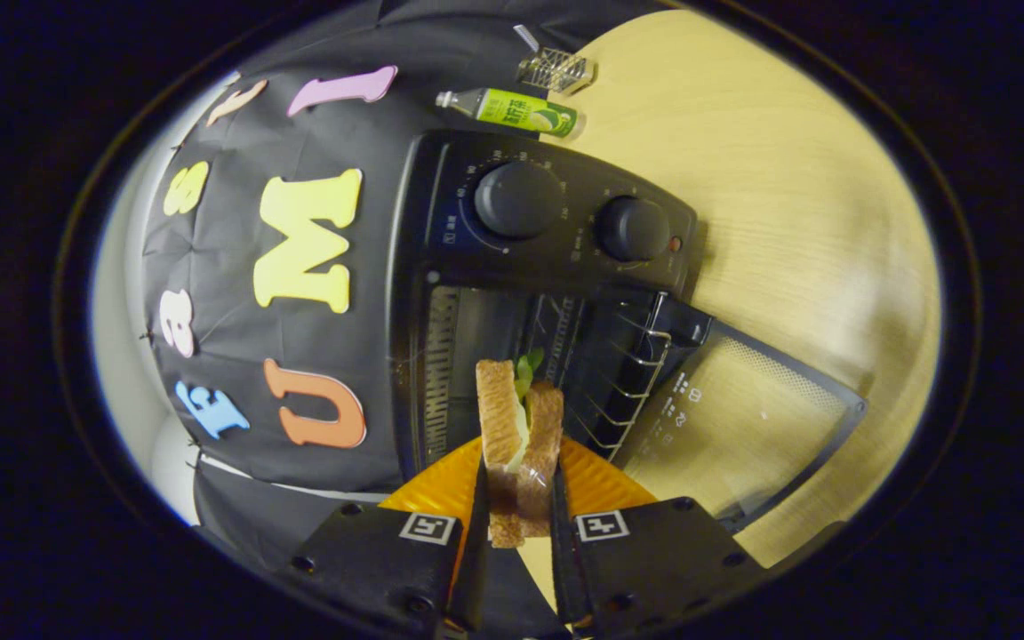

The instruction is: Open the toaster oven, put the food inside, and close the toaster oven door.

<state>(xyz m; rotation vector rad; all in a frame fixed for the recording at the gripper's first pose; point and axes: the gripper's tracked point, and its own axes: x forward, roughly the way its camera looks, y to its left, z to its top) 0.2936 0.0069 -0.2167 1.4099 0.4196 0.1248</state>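
The view is rolled on its side. A black toaster oven with two round knobs stands on the wooden table, and its glass door hangs fully open. A wire rack shows inside the dark cavity. My gripper is shut on a sandwich, two slices of toast with green lettuce between them, one finger pressing on each slice. The sandwich is held just at the oven's opening, its far end reaching into the mouth.
An orange plate lies under the sandwich, close in front of the oven. Beyond the oven a green-labelled bottle lies on its side beside a small wire holder. Light wooden tabletop spreads past the door.
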